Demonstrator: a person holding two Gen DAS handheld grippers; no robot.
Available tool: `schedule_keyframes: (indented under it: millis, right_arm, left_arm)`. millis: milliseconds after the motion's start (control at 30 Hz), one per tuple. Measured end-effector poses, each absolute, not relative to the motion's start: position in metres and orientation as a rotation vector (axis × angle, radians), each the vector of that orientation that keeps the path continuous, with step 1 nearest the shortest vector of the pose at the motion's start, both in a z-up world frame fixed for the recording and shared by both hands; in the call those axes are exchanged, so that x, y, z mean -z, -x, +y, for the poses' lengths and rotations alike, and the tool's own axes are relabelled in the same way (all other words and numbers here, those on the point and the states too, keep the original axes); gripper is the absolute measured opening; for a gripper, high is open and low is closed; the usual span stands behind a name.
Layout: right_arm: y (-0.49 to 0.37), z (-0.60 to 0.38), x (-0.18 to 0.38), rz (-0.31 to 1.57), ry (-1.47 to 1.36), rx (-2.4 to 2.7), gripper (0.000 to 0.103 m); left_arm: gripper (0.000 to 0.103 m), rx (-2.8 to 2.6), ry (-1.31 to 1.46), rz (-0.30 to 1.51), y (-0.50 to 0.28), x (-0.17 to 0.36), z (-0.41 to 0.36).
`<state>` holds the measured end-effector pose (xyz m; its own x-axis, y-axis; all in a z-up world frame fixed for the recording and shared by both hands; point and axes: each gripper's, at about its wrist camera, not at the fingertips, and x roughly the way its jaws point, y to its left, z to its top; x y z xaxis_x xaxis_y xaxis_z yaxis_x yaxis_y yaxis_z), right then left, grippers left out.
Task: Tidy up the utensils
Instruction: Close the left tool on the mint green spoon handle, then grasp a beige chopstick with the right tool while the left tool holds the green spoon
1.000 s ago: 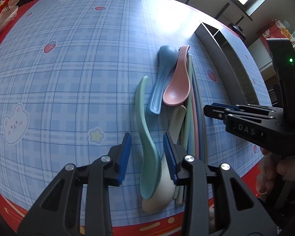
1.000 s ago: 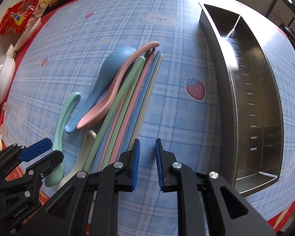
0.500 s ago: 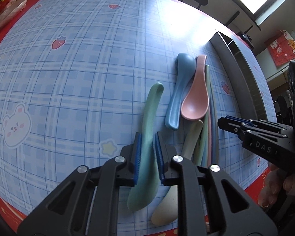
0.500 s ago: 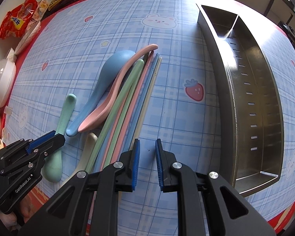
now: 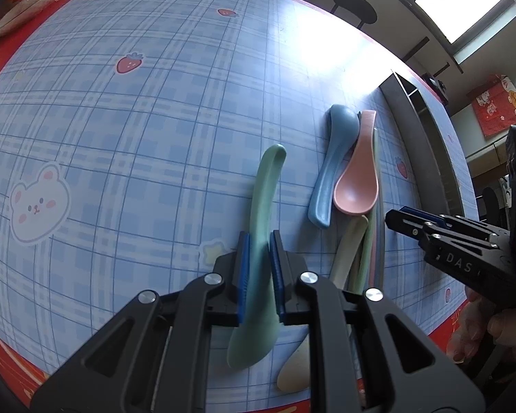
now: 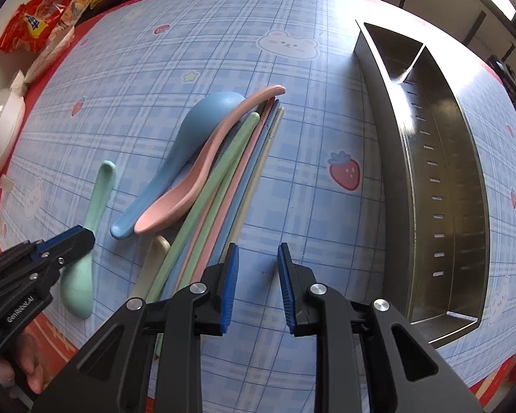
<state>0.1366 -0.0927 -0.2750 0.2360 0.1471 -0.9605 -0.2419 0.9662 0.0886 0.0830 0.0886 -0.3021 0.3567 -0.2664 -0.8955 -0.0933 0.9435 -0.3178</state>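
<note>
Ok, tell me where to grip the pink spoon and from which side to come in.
Grip the pink spoon on its handle, near the raised tip, from above with the right gripper, which is open and holds nothing. The handle arches up over the blue spoon, so there seems to be room beneath. The bowl is wide and sits against the chopsticks, probably harder to pinch.

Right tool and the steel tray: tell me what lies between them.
Only bare tablecloth; the right wrist view shows nothing between the right tool and the steel tray.
</note>
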Motion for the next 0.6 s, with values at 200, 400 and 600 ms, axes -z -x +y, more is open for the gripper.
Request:
schedule_keyframes:
  millis: [200,400,600]
  right_arm:
    - [-0.140,-0.092,0.271,1.308,0.064,-0.293,0.023]
    - [-0.143,-0.088,0.281,1.332,0.070,-0.304,0.023]
    - [-0.140,-0.085,0.283,1.320,0.104,-0.321,0.023]
  left_arm:
    - [0.017,0.116,0.345,1.202,-0.076,0.301,0.095]
    - [0.017,0.118,0.350,1.200,-0.074,0.301,0.097]
    - [0.018,0.114,0.341,1.199,-0.073,0.300,0.094]
